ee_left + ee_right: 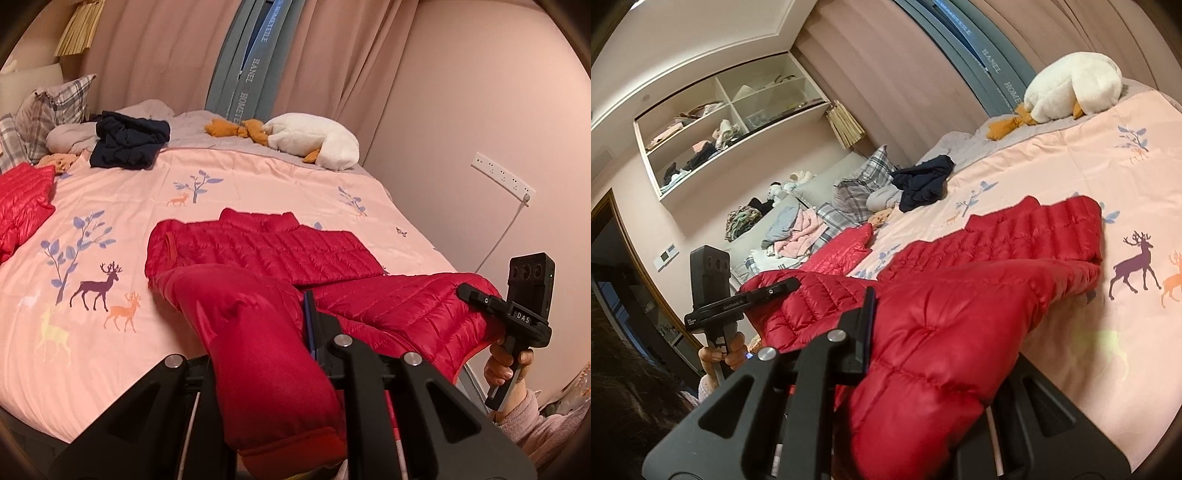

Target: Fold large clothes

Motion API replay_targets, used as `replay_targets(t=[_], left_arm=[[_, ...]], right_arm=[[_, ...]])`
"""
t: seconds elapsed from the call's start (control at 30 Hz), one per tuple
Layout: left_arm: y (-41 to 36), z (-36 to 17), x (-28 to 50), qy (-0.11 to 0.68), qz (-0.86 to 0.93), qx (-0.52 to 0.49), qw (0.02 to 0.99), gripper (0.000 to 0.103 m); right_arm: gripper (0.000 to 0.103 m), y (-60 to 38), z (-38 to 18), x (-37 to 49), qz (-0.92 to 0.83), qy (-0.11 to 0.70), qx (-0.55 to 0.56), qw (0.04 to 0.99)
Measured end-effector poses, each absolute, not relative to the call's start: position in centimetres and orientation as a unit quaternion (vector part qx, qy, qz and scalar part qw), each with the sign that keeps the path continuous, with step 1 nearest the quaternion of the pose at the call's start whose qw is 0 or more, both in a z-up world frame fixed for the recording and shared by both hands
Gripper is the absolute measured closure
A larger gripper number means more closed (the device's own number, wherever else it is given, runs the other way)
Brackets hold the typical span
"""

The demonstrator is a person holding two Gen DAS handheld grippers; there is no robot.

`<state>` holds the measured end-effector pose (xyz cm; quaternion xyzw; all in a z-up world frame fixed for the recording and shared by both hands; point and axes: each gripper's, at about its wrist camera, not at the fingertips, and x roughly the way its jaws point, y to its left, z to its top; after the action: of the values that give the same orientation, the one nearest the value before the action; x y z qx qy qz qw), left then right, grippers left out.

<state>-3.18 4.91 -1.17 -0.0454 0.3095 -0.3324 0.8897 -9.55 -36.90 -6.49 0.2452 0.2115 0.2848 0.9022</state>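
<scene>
The red puffer jacket [266,251] lies on the pink deer-print bed cover [122,206], its collar toward the far side and its near hem lifted off the bed. At the left, a second red quilted garment [22,206] sits at the cover's left edge, with a dark blue heap of clothes [129,142] and plaid pillows [48,110] behind it; between these and the jacket the cover is bare and open. The left tongs [310,321] are pressed together, pinching the jacket's near left corner, the cloth draping down over them. Farther right, the right tongs [469,291], gripped by a hand [502,365], are likewise clamped on the jacket's right hem, close to the bed's right edge and the wall. A white plush goose [314,140] rests at the far edge by the curtains [155,55].
</scene>
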Motion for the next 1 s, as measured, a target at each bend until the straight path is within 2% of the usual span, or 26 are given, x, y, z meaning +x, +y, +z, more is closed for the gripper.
replay_targets(t=[0.4, 1.0], left_arm=[[5.5, 0.2, -2.3, 0.290, -0.326, -0.061, 0.898, 0.090], [3.7, -2.9, 9.0, 0.342, -0.242, -0.091, 0.904, 0.090]], right_arm=[[0.089, -37.8, -5.1, -9.0, 0.300, 0.180, 0.250, 0.903], [0.089, -40.2, -6.3, 2.3, 0.214, 0.202, 0.262, 0.919]])
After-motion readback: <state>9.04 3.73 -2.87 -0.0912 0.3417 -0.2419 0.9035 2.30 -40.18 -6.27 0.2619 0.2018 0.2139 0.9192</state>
